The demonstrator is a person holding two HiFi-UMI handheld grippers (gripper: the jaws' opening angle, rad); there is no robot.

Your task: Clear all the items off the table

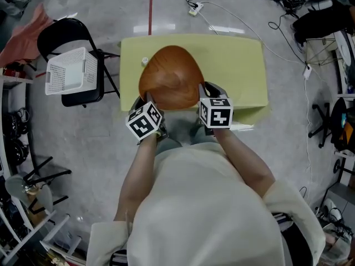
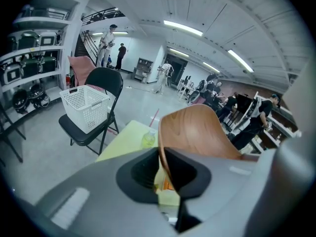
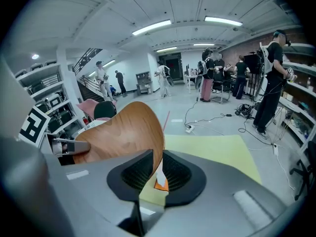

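1. While both pairs of jaws are pinched tight on the thin rim of the wooden bowl [image 1: 171, 76], the left gripper [image 2: 161, 158] takes its near-left edge and the right gripper [image 3: 157, 168] its near-right edge; only the rim sits between the pads.
2. Held so, the bowl hangs over the near half of the table [image 1: 238, 65], its far side reared up before both gripper cameras; it seems lifted clear of the top, though no view shows the gap beneath.
3. Farther out, a small bottle [image 1: 145, 61] stands on the table near its far-left corner, untouched and apart from the bowl.
4. Just beside the table's left edge stands a black folding chair [image 1: 83, 97] carrying a white basket [image 1: 72, 71]; no contents show in it; it may be where things go, which is only my guess.
5. By my judgement the task is partway: the bowl is in hand but not set down off the table; the bottle is left to clear; whatever the bowl hides cannot be told.
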